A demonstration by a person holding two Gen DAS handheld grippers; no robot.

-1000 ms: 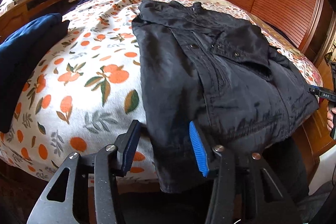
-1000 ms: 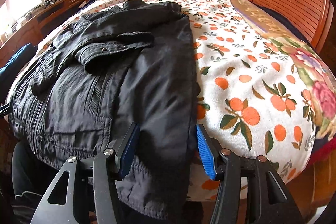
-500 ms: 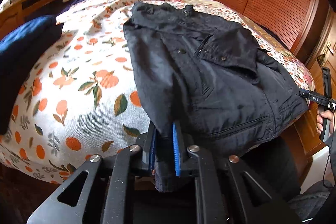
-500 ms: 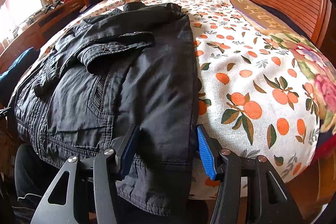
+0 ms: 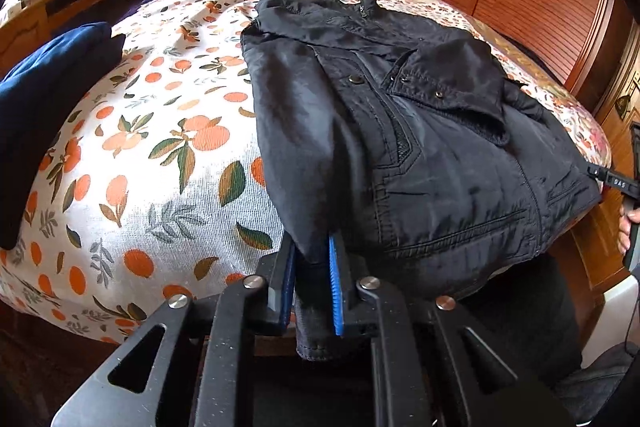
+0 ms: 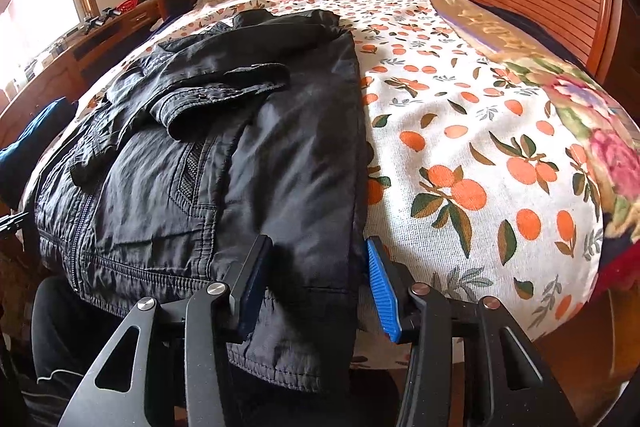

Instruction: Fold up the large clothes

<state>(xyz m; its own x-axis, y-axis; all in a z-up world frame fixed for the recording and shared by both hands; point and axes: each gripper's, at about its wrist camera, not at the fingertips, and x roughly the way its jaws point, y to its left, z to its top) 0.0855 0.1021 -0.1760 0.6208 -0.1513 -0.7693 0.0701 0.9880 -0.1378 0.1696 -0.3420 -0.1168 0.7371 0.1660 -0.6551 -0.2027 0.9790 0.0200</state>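
Lengthwise, the jacket (image 5: 400, 131) lies on the bed (image 5: 132, 163), collar at 12 o'clock, hem at 6. Left gripper (image 5: 312, 279) pinches its hem corner; right gripper (image 6: 316, 287) gapes wide, straddling the other corner.

Left hand-held gripper (image 5: 311, 281) clamped nearly closed; right hand-held gripper (image 6: 316, 285) spread wide.

My left claw (image 5: 311, 281) hides the jacket (image 5: 400, 147) hem it pinches. My right claw (image 5: 628, 183) is cut off by the frame edge there. The desk (image 6: 100, 39) clutter is too small to make out.
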